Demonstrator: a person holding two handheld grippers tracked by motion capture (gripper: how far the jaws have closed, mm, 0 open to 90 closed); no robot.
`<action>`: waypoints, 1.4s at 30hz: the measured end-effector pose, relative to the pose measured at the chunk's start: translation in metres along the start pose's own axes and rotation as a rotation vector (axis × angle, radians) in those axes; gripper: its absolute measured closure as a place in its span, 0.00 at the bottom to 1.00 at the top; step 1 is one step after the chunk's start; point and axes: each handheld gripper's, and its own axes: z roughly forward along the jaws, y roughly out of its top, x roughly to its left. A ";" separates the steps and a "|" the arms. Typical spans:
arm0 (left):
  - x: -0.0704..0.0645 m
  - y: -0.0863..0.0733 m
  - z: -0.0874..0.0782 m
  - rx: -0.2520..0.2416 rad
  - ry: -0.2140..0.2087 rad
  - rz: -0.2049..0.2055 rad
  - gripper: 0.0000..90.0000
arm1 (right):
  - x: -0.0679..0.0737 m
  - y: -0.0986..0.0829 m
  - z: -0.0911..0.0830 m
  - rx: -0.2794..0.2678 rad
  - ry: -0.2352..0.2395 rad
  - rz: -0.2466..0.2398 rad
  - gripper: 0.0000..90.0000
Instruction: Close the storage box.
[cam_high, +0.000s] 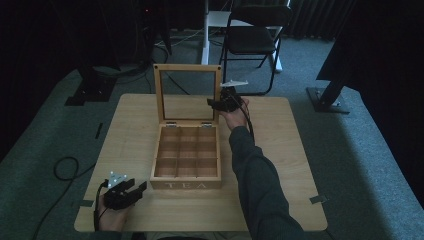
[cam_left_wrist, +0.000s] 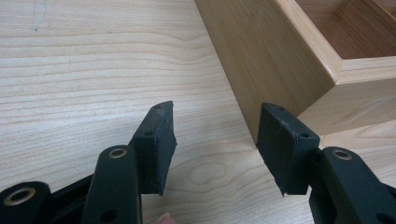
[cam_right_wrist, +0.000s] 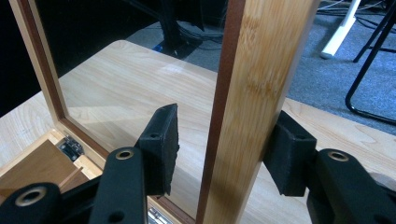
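A light wooden table (cam_high: 280, 150) stands on grey-green carpet (cam_high: 360, 165). Beyond the table's far edge a black folding chair (cam_high: 252, 40) stands on the carpet, with a white post on a white foot (cam_high: 206, 32) just left of it. Left of the table a black cable (cam_high: 65, 167) loops on the carpet. Dark stand bases (cam_high: 327, 97) sit to the far right and far left of the table. The back of the room is dark; light falls on the carpet right of the table.

A light wooden table (cam_high: 280, 150) is set on grey carpet. A wooden tea box (cam_high: 186, 159), lid raised, is placed at its middle.
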 end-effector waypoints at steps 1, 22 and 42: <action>0.000 0.000 0.000 0.000 0.000 0.000 0.52 | 0.001 0.000 -0.002 0.000 -0.001 -0.005 0.56; 0.001 0.001 0.000 -0.004 0.005 -0.011 0.52 | 0.032 -0.019 -0.038 -0.061 -0.061 -0.148 0.58; 0.009 0.039 -0.020 -0.068 0.025 -0.012 0.52 | 0.053 -0.040 -0.062 -0.085 -0.067 -0.194 0.56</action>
